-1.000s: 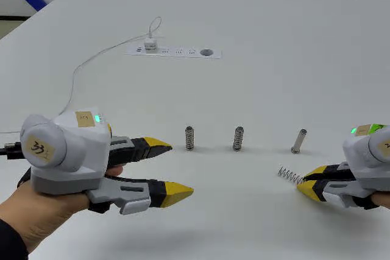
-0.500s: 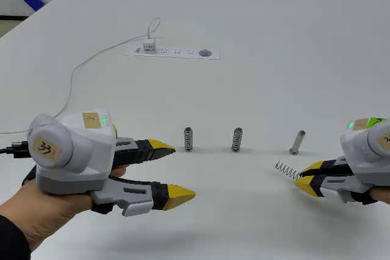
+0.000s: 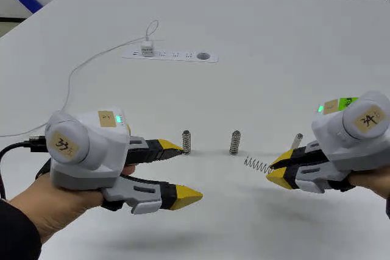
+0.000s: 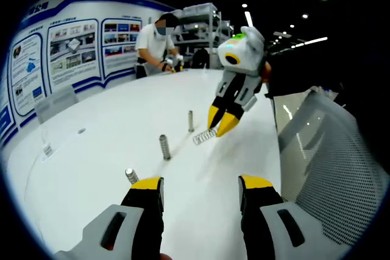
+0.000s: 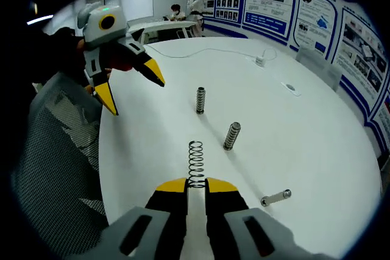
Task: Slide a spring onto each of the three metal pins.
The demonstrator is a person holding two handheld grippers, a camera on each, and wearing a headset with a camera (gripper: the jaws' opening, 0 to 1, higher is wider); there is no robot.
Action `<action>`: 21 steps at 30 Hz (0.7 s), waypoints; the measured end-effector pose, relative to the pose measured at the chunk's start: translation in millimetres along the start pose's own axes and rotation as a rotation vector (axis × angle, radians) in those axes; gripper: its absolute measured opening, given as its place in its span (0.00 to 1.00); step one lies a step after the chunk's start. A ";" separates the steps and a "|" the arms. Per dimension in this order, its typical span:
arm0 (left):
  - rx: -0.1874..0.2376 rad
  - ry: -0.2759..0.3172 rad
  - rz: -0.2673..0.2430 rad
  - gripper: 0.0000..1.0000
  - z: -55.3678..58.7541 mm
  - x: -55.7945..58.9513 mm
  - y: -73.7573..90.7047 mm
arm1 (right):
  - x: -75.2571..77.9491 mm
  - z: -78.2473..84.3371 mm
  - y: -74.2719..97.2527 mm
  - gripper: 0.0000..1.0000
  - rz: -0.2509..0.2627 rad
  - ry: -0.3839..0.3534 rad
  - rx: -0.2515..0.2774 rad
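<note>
1. Yellow-tipped grey-and-black left gripper (image 3: 189,172) sits nearest us, jaws spread wide with nothing between them. Over the past second its upper tip has closed in on the left-hand spring-covered metal pin (image 3: 186,142) and now lies just beside it.
2. We find the yellow-tipped right gripper (image 3: 272,172) with its jaws pressed together on one end of the thin coiled wire spring (image 3: 257,164), which juts forward from the tips. A second ago this spring trailed low by the table, right of and nearer than the last pin. It now appears lifted and has travelled left, ending in front of the gap between the middle and last pins.
3. We note the short bare metal pin (image 3: 297,140) upright just behind the right gripper, partly hidden by it. The middle spring-covered metal pin (image 3: 235,142) stands beside it, so two of three are done.
4. We judge the pick-up complete and the carry under way. The spring lies roughly level while the pin is upright, so its free end must be turned down over the pin top.
5. Farthest, the white power strip (image 3: 169,55) and its thin white cable (image 3: 91,62) rest on the white table (image 3: 304,41), undisturbed.
</note>
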State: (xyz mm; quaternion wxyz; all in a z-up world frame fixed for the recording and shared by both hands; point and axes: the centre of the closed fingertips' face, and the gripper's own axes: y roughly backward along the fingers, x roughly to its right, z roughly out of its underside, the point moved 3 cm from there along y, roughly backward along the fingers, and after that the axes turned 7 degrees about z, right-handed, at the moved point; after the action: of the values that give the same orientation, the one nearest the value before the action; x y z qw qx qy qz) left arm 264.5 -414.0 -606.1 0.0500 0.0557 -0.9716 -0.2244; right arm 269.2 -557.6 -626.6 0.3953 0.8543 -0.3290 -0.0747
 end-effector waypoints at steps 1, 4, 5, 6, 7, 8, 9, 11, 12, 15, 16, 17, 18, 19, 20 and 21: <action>-0.002 -0.004 0.003 0.50 0.2 -0.1 -0.8 | -3.1 -4.1 -0.6 0.12 -0.013 0.013 -0.001; -0.006 -0.012 0.011 0.49 -0.3 0.2 -2.9 | -10.2 -13.2 -1.2 0.12 -0.039 0.044 0.002; -0.007 -0.014 0.013 0.49 -0.4 0.3 -3.7 | -12.0 -15.7 -1.4 0.12 -0.043 0.053 0.004; -0.009 -0.018 0.017 0.49 -0.5 0.6 -4.8 | -14.4 -19.4 -1.8 0.12 -0.050 0.066 0.007; -0.010 -0.022 0.019 0.49 -0.7 0.7 -5.5 | -16.3 -21.3 -2.0 0.12 -0.058 0.072 0.006; -0.010 -0.025 0.021 0.48 -0.9 0.8 -6.1 | -18.4 -23.4 -2.0 0.12 -0.065 0.079 0.005; -0.009 -0.028 0.024 0.48 -1.4 1.1 -7.2 | -20.8 -26.6 -2.1 0.12 -0.071 0.091 0.008; -0.010 -0.032 0.028 0.47 -1.9 1.4 -8.9 | -25.4 -30.5 -2.4 0.12 -0.087 0.108 0.006; -0.009 -0.033 0.030 0.46 -2.1 1.7 -9.4 | -26.8 -32.2 -2.6 0.12 -0.089 0.115 0.008; -0.010 -0.040 0.035 0.45 -2.8 2.3 -11.2 | -33.8 -37.0 -2.8 0.12 -0.113 0.142 0.006; -0.010 -0.044 0.038 0.44 -3.2 2.6 -11.9 | -36.7 -39.2 -2.8 0.12 -0.120 0.153 0.006; -0.009 -0.046 0.040 0.43 -3.4 3.0 -12.4 | -38.9 -40.6 -2.7 0.12 -0.128 0.163 0.004; -0.009 -0.049 0.042 0.43 -3.7 3.3 -12.8 | -40.7 -41.6 -2.8 0.12 -0.134 0.170 0.003; -0.009 -0.053 0.046 0.42 -3.9 4.0 -13.5 | -43.2 -43.8 -2.9 0.12 -0.142 0.180 0.003; -0.009 -0.056 0.049 0.41 -3.9 4.5 -14.0 | -45.2 -44.8 -2.9 0.12 -0.150 0.187 0.002; -0.010 -0.061 0.052 0.40 -4.0 5.2 -14.6 | -47.8 -46.2 -3.0 0.12 -0.157 0.198 -0.001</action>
State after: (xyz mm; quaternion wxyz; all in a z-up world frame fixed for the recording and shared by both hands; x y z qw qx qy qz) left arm 261.1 -429.5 -608.7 0.0262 0.0233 -0.9727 -0.2295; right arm 251.8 -497.6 -603.8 0.4193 0.8804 -0.2205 -0.0209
